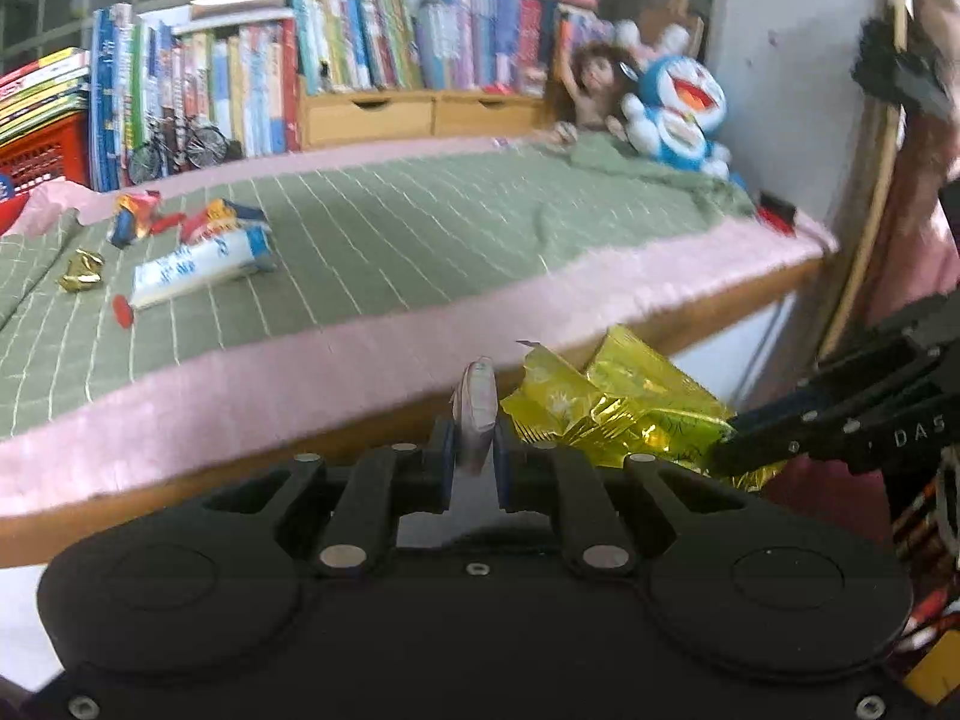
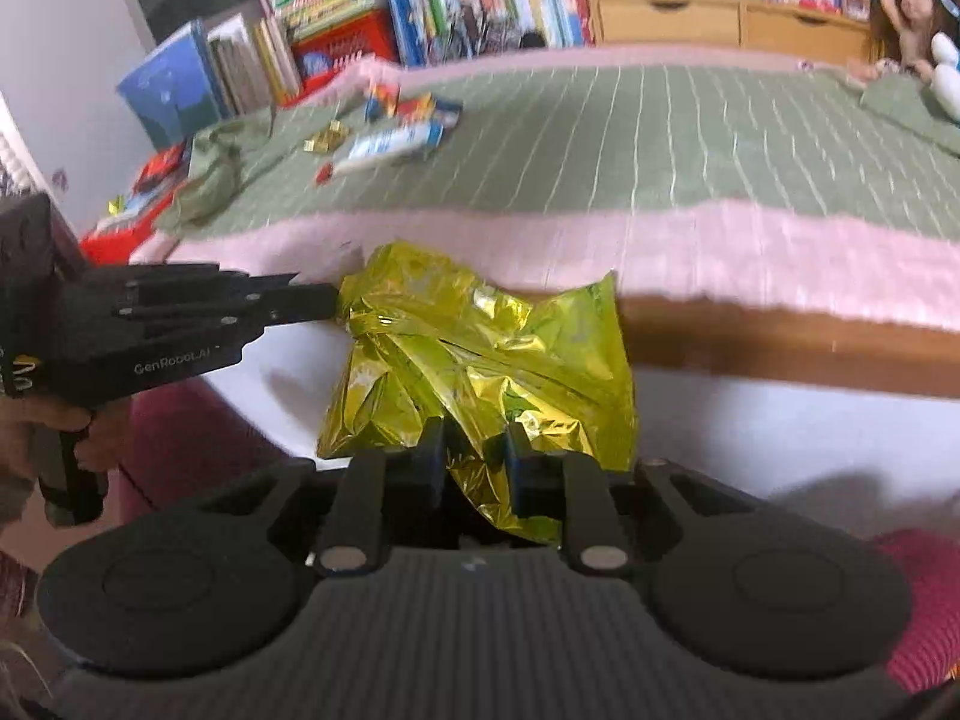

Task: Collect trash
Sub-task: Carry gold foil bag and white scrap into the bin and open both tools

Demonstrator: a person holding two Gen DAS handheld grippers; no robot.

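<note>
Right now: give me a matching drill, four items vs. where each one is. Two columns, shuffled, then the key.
Items:
1. gold foil bag
2. small pale wrapper
3. white and blue tube
4. blue cat plush

Places:
A. lying on the green quilt
B. far corner of the bed, beside the doll
C. pinched in the left gripper
D. clamped in the right gripper

Pairs: 1-D, 2-C, 3-A, 4-B

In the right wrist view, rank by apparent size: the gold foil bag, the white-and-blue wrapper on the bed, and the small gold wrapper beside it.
1. Gold foil bag, though nearness to the camera inflates it.
2. White-and-blue wrapper.
3. Small gold wrapper.
</note>
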